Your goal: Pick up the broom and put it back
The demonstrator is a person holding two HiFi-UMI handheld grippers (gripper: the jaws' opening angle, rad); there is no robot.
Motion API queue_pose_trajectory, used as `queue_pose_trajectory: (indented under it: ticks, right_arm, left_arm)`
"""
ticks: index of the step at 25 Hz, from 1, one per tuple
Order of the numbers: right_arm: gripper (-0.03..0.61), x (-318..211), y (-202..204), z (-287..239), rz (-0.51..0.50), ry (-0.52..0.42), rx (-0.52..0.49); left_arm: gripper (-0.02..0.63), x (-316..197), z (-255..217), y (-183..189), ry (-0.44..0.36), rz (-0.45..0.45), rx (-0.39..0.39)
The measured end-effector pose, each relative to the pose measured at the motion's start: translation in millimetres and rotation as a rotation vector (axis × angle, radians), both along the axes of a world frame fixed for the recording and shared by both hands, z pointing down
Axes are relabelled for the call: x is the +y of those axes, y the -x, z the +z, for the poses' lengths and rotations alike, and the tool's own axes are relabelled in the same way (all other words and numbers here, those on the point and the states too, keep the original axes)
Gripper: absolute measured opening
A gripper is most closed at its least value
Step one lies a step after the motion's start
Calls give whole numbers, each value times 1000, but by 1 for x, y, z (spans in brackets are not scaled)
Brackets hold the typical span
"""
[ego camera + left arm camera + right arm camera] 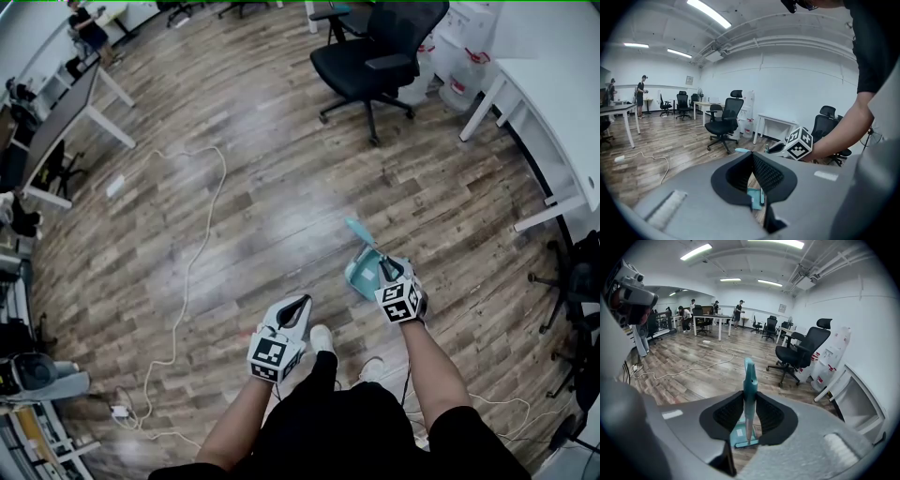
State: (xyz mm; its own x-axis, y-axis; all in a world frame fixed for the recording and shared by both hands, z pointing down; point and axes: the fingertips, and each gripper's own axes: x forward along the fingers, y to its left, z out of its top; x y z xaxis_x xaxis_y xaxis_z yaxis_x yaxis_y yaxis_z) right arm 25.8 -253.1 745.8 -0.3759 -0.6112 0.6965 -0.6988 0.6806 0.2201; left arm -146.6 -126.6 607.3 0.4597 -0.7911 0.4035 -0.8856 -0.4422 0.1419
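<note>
Broom (749, 376) handle clamped in right tongs (750, 399), left tongs (752, 157) closed

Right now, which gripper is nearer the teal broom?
Right. The right gripper is closed on the handle of the teal broom; the left gripper is apart from it, leftward in the head view.

Broom (361, 255) at 1 o'clock ahead of person, handle btwn jaws of right gripper (386, 274); left gripper (300, 305) just left of it, apart; office chair (375, 52) farther out at 12, on floor (281, 187); table (553, 112) at 2; cable (192, 253) on floor at 10; 2nd table (80, 103) beyond cable, approx. 10–11.
</note>
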Motion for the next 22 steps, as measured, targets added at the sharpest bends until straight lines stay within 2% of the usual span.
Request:
queue_pose_trajectory:
  ticks: [11,22]
  right_arm:
    - [89,-28,15,3,23,-15,-20]
    - [89,-33,24,6,-4,-25,-21]
  left_arm:
    - [19,-14,2,-5,4,32,-11]
    - [18,-13,2,-7,4,42,-11]
